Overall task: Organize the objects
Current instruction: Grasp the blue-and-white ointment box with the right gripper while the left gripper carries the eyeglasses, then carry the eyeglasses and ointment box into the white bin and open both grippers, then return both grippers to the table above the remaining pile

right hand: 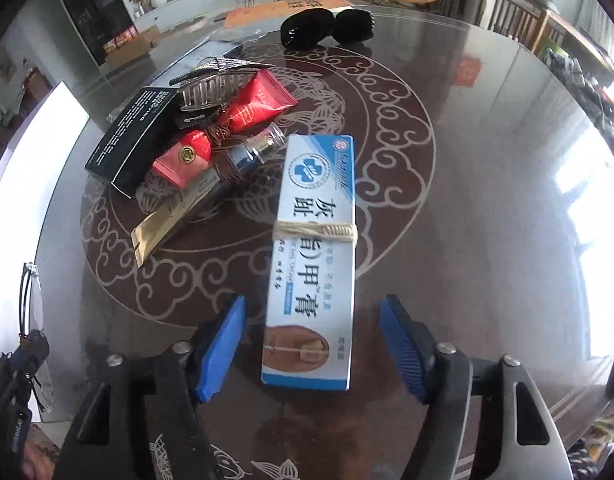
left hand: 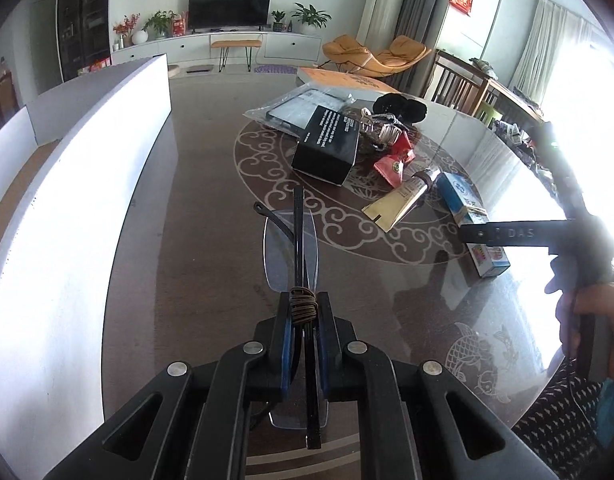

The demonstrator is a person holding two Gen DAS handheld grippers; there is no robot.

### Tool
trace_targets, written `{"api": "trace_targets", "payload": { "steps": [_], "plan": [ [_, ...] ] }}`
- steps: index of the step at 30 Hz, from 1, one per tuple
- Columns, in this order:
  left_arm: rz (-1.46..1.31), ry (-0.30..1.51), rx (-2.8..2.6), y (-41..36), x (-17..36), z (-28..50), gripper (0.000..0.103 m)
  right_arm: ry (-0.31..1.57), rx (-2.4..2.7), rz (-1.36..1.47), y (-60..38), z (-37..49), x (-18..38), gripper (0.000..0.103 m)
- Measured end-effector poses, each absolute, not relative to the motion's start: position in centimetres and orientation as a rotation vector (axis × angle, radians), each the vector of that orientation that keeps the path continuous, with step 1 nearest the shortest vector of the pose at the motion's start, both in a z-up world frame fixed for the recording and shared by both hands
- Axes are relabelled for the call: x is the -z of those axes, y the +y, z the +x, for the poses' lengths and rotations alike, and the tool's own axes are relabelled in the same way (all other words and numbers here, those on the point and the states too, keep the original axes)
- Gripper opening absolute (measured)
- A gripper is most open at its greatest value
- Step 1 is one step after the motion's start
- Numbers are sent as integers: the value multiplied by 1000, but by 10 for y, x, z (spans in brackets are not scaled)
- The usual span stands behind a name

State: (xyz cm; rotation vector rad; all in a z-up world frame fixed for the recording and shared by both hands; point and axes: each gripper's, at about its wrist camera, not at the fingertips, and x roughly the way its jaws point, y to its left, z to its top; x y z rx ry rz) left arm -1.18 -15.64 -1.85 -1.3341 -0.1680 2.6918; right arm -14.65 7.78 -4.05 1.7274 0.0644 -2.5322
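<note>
My left gripper [left hand: 303, 300] is shut on a pair of folded rimless glasses [left hand: 291, 248] with black arms, held above the dark round table [left hand: 195, 200]. A brown cord is wound around the glasses at the pads. My right gripper [right hand: 311, 320] stands open, pointing steeply down over a long blue-and-white medicine box [right hand: 319, 208] tied with string. The box lies on the table between the blue pads [right hand: 223, 340], with a gap on each side. In the left wrist view that box [left hand: 463, 196] lies to the right, under one of the right gripper's fingers [left hand: 507, 234].
A pile sits mid-table: a black box [right hand: 135, 136], red sachets [right hand: 183, 160], a gold tube [right hand: 167, 220], a small bottle [right hand: 259, 148] and a silver hair claw [right hand: 215, 84]. Black sunglasses [right hand: 327, 28] lie farther back. White boards [left hand: 87, 200] stand along the left.
</note>
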Motion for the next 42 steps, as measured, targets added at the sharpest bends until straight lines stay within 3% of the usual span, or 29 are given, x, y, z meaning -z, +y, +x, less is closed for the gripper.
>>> {"api": "trace_targets", "payload": {
  "steps": [2, 3, 4, 5, 13, 20, 24, 26, 27, 28, 29, 30, 31, 33, 35, 38, 42],
  "plan": [
    [-1309, -173, -2695, -158, 9, -7, 10, 133, 2528, 1723, 73, -158, 44, 81],
    [-1293, -176, -2698, -160, 3, -4, 10, 152, 2511, 1712, 71, -159, 47, 69],
    [-1274, -181, -2703, -163, -4, -1, 10, 146, 2509, 1692, 72, -158, 45, 44],
    [-1254, -193, -2708, -167, -13, 3, 10, 135, 2516, 1703, 75, -154, 43, 41],
    [-1216, -364, -2800, -244, -59, 28, 10, -95, 2364, 1524, 53, -108, -18, 41],
    [-1367, -439, -3048, -363, -67, 52, 10, -187, 2035, 1257, -98, -81, -105, 41],
    [-1524, -492, -3102, -409, -53, 62, 12, -121, 1882, 1172, -201, -60, -123, 41],
    [-1632, -521, -3095, -422, -40, 64, 17, -58, 1837, 1164, -246, -54, -114, 43],
    [-1690, -544, -3084, -426, -33, 64, 32, -3, 1829, 1185, -265, -53, -104, 46],
    [-1731, -571, -3080, -430, -27, 65, 45, 56, 1852, 1218, -279, -52, -92, 57],
    [-1743, -589, -3086, -430, -24, 67, 67, 90, 1885, 1227, -285, -53, -82, 62],
    [-1719, -591, -3110, -427, -24, 70, 74, 104, 1914, 1223, -283, -51, -76, 62],
    [-1669, -579, -3141, -424, -27, 75, 74, 103, 1943, 1213, -276, -48, -72, 62],
    [-1607, -511, -3181, -412, -29, 77, 81, 105, 2012, 1173, -250, -43, -68, 75],
    [-1589, -460, -3217, -400, -31, 72, 81, 124, 2125, 1122, -214, -38, -66, 87],
    [-1468, -488, -3204, -381, -42, 66, 81, 147, 2279, 1080, -155, -45, -55, 93],
    [-1261, -499, -3120, -336, -68, 56, 81, 247, 2515, 1114, -66, -53, -18, 94]
  ]
}}
